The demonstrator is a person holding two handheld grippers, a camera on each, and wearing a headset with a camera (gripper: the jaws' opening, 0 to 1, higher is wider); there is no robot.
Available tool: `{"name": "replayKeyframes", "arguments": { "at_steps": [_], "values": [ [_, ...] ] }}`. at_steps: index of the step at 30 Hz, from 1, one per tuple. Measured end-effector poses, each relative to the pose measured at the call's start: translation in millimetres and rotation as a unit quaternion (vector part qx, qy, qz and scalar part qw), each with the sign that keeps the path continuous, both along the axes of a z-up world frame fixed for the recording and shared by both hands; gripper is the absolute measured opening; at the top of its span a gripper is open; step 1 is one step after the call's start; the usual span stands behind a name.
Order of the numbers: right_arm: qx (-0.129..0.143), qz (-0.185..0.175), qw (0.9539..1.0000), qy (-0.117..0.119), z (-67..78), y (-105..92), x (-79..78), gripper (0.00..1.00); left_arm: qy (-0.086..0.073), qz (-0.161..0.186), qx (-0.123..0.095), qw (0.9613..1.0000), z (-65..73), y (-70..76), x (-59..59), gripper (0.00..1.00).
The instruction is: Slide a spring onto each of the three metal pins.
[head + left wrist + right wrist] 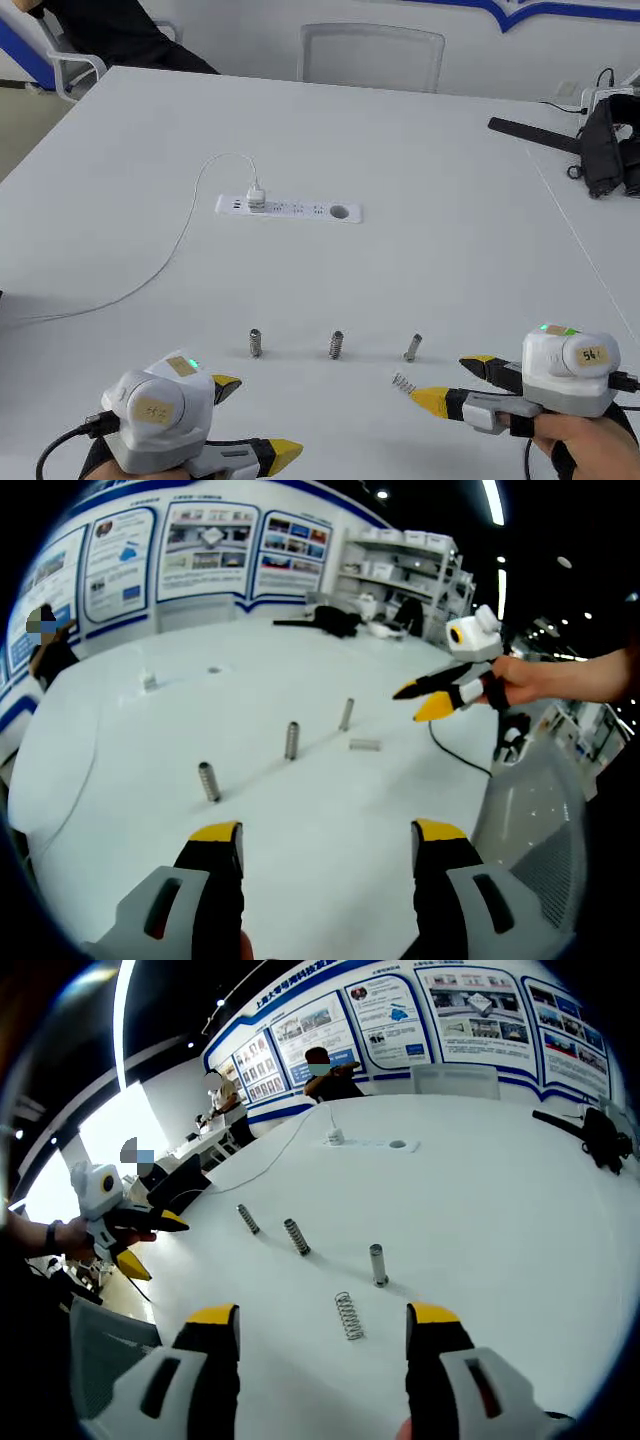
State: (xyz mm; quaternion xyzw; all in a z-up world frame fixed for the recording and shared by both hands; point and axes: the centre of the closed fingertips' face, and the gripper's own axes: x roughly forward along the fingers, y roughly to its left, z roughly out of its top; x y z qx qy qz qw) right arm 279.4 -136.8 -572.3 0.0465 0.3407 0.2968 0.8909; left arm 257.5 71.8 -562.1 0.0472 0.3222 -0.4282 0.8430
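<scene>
Right gripper (pixel 440 378) gapes empty beside loose spring (pixel 403 382), near bare pin (pixel 412 347), likely poised to grab; left gripper (pixel 266 415) released, idle.

The head view looks forward and down across the table (pixel 420 150), with the row of pins (pixel 336 345) low at centre. The left gripper view sits low over the table and faces the pins at mid-frame, the right tool (pixel 410 705) at upper right. The right gripper view looks from closer at the same pins, the left tool (pixel 167 1251) at left.
</scene>
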Motion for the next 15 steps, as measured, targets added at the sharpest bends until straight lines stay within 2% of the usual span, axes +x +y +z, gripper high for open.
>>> {"name": "replayKeyframes", "arguments": {
  "at_steps": [15],
  "values": [
    [0.007,-0.023,0.9996,0.014,-9.9,-17.3,-36.1,0.74,0.0,-0.006,0.003,1.0,-1.1,-9.2,11.3,0.7]
  ]
}}
